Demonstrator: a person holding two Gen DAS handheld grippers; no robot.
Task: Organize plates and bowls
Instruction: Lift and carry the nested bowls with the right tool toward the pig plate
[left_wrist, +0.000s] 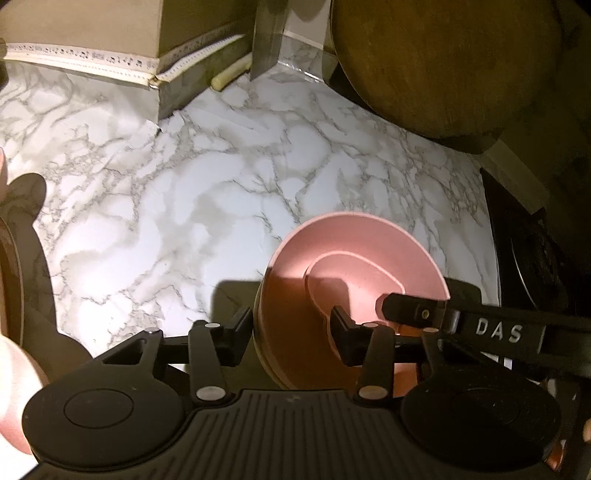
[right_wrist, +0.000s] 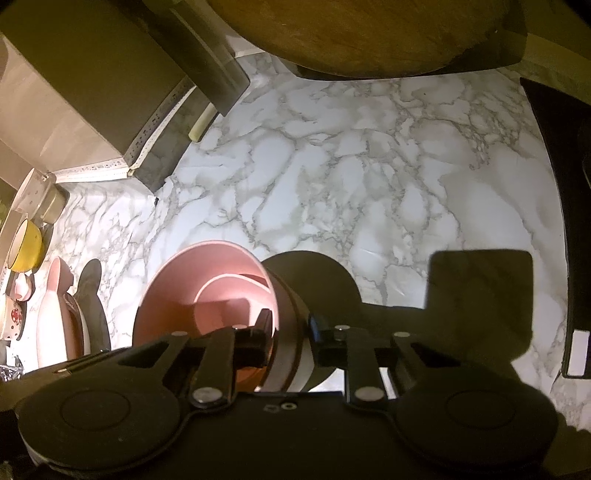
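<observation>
Both grippers (left_wrist: 291, 328) (right_wrist: 288, 328) clamp pink bowl (left_wrist: 351, 258) rim.

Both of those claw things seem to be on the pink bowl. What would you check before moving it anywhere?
1. Left gripper straddles the wall of the pink bowl, one finger inside, one outside: ok.
2. Right gripper straddles the opposite wall the same way: ok.
3. Jaws actually squeezing, not merely near the wall: cannot tell.
4. Bowl level: not ok, it looks tipped in both views.
5. Marble counter ahead free for setting down: ok.
6. Distance from the dishes at the left: ok, apart.
</observation>
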